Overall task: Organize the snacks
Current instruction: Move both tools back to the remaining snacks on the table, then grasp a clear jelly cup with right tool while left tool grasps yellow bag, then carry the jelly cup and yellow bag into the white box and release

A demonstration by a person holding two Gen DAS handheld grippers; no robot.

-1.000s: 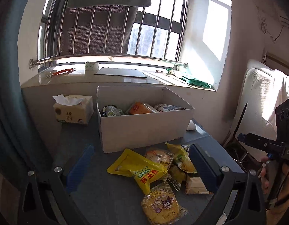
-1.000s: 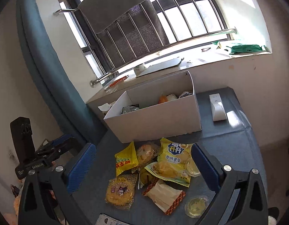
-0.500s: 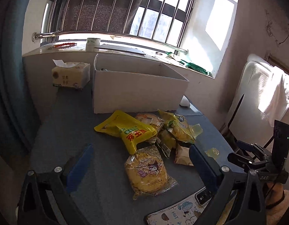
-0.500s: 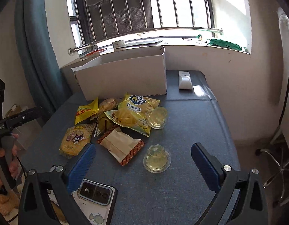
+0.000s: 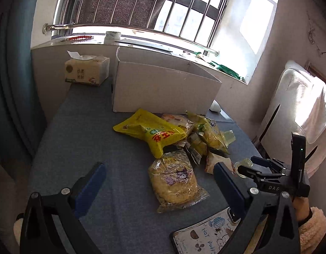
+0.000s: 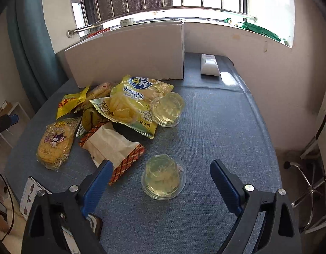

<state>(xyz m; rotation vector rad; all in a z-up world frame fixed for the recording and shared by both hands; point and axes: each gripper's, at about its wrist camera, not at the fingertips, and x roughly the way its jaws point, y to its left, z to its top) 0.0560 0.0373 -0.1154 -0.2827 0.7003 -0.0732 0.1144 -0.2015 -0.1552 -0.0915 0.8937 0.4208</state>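
The right claw (image 6: pixel 159 170) hangs over the near jelly cup (image 6: pixel 163 177), which sits alone on the blue-grey surface (image 6: pixel 216 127) just in front of the snack pile; its jaws have just been closing in, yet they stand clear of the cup on both sides, so nothing is gripped. The cup looks light, a thin clear plastic shell with a flanged rim and a film lid: likely slick and easily dented, and a hard squeeze could pop the seal. The best hold, I judge, is across the faceted body below the rim, so the flange stops it slipping down. The left claw (image 5: pixel 158 176) is released too, poised above the round cake pack (image 5: pixel 175 181) at the near end of the pile. That pack is soft and crinkly, its contents probably crumbly; pinching a sealed end edge would spare the cake, while a grip across the middle may crush it. A second cup (image 6: pixel 166 109) leans on the chips bag (image 6: pixel 139 103), which is puffed and slippery. The box (image 6: pixel 129 53) stands behind the pile, against the wall under the window.
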